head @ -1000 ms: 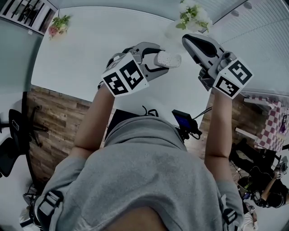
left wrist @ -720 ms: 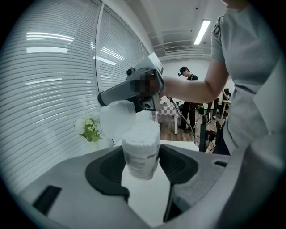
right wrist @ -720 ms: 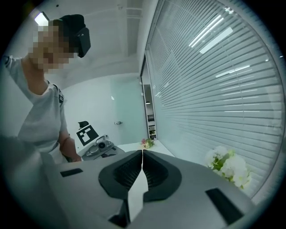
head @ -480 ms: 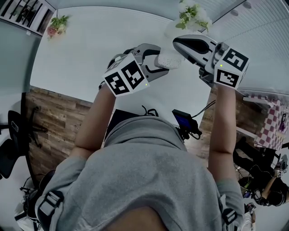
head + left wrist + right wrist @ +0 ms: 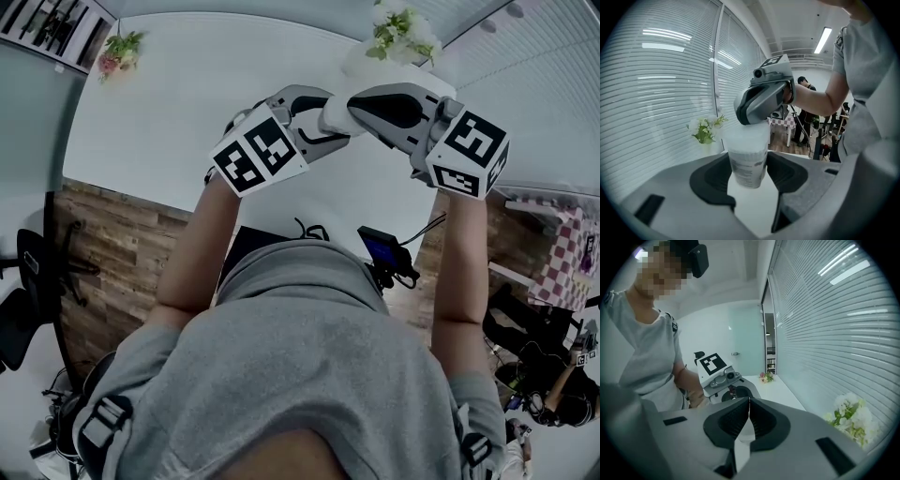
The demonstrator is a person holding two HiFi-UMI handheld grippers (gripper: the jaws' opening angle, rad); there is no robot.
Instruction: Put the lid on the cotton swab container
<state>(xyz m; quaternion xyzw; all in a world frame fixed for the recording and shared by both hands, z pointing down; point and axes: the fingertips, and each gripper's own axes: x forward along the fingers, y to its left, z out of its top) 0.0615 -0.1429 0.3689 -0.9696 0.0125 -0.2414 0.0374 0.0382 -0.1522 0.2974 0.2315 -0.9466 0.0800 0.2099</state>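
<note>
My left gripper (image 5: 749, 176) is shut on the cotton swab container (image 5: 748, 161), a translucent labelled tub held upright between the dark pads (image 5: 711, 180) above the white table (image 5: 187, 103). My right gripper (image 5: 751, 117) comes in from above, and its tips rest on the frosted lid (image 5: 746, 136) at the tub's top. In the right gripper view the jaws (image 5: 749, 401) are closed to a line with a thin white sliver between them. In the head view both grippers meet at the container (image 5: 334, 114), whose top is hidden under the right gripper (image 5: 354, 105).
A vase of white flowers (image 5: 398, 33) stands at the table's far right edge, close behind the grippers. A smaller pink bunch (image 5: 124, 52) sits at the far left. Window blinds (image 5: 656, 84) run along the table's far side. People and equipment stand beyond the table (image 5: 806, 117).
The right gripper has swung left and down onto the container's top, covering the swab ends that showed before. The left gripper has stayed in place with the container.
</note>
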